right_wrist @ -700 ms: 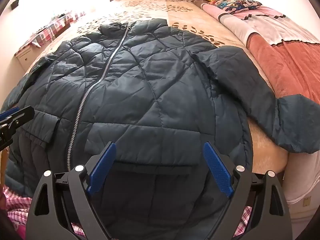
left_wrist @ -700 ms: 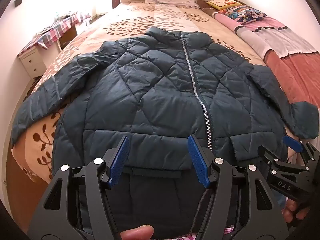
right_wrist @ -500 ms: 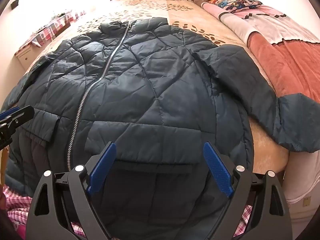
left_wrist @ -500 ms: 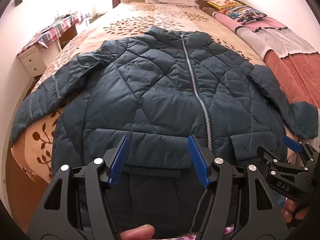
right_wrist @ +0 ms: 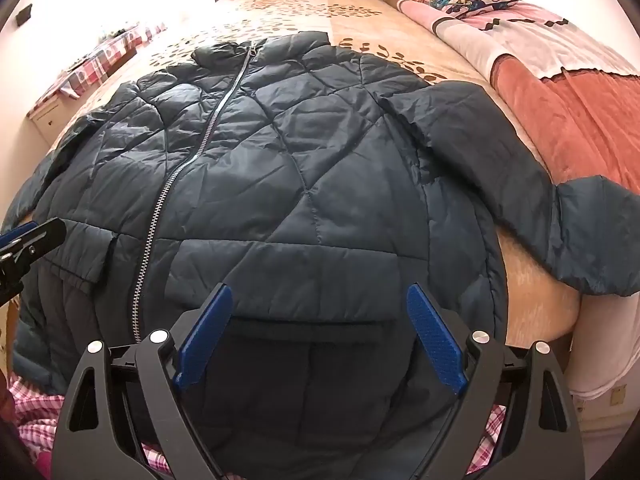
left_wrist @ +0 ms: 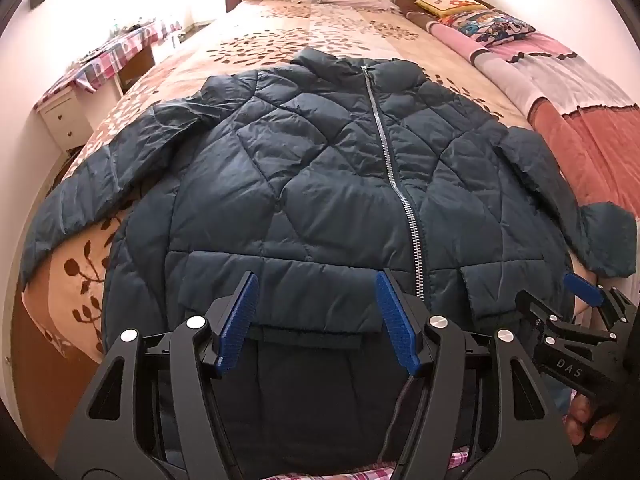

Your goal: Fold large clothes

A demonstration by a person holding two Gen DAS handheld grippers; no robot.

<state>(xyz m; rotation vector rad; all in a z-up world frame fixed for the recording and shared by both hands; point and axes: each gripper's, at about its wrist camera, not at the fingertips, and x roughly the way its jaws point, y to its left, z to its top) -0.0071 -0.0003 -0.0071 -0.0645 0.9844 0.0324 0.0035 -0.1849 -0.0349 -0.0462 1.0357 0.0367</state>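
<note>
Bed (left_wrist: 280, 40) supports jacket (left_wrist: 320, 184) laid flat, zipped, hem overhanging near edge; left gripper (left_wrist: 316, 320) and right gripper (right_wrist: 320, 336) spread wide, empty; slick padded fabric may slide off when gripped.

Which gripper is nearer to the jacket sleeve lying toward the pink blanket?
Right. The right gripper hovers over the hem beside that sleeve; the left gripper is beyond the zipper, farther away.

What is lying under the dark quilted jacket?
The jacket lies front-up on a leaf-patterned bedspread, which shows around its collar and under both sleeves. Its hem hangs over the bed's foot edge. Whatever sits directly beneath the jacket's body is covered.
</note>
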